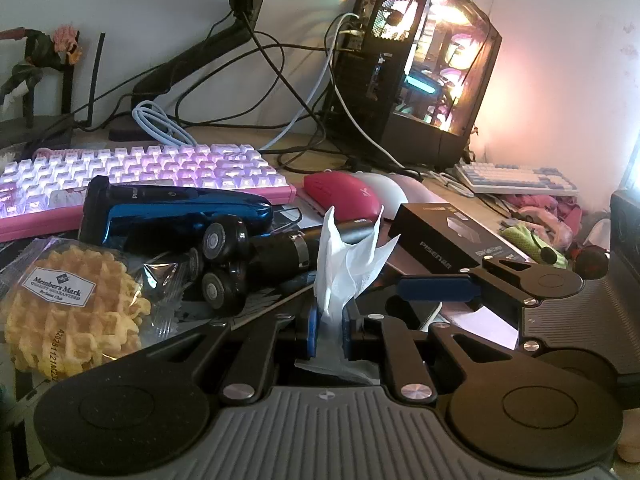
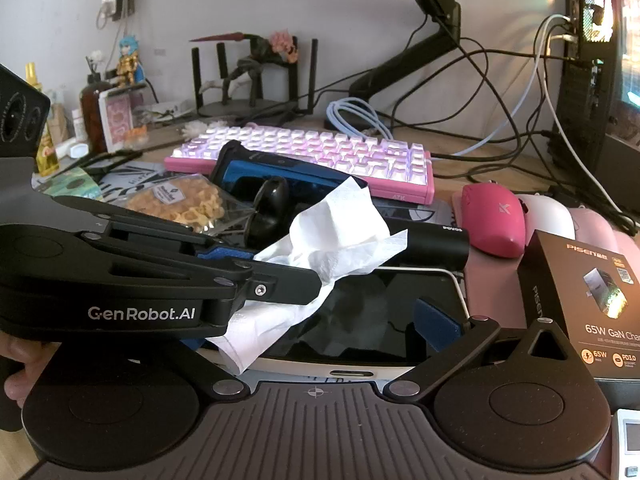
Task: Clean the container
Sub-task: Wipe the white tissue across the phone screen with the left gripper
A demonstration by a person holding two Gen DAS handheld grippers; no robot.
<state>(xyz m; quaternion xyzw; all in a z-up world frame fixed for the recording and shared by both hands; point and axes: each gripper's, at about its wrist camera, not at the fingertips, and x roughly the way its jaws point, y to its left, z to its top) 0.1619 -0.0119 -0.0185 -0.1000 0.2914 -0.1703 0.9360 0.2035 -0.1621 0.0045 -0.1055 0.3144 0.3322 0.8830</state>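
A white tissue sits in the lower middle of the left wrist view. The left gripper has its two blue pads squeezed tight on the bottom of the tissue, and the top of the tissue sticks up in crumpled points.

In the right wrist view, the same tissue is in the middle of the frame, with the left gripper coming in from the left side and pinching it. The tissue hangs just over a flat thing with a shiny black top and a white edge. It could be the container, but I cannot tell for sure. The right gripper is open wide, with one finger on each side of the shiny thing. Its blue pad on the right is beside the black top, and I cannot tell if it squeezes.

Around this, the desk is full. A blue shaver lies above a wrapped waffle at the lower left. A pink keyboard glows behind them. A pink mouse and a black box sit to the right.
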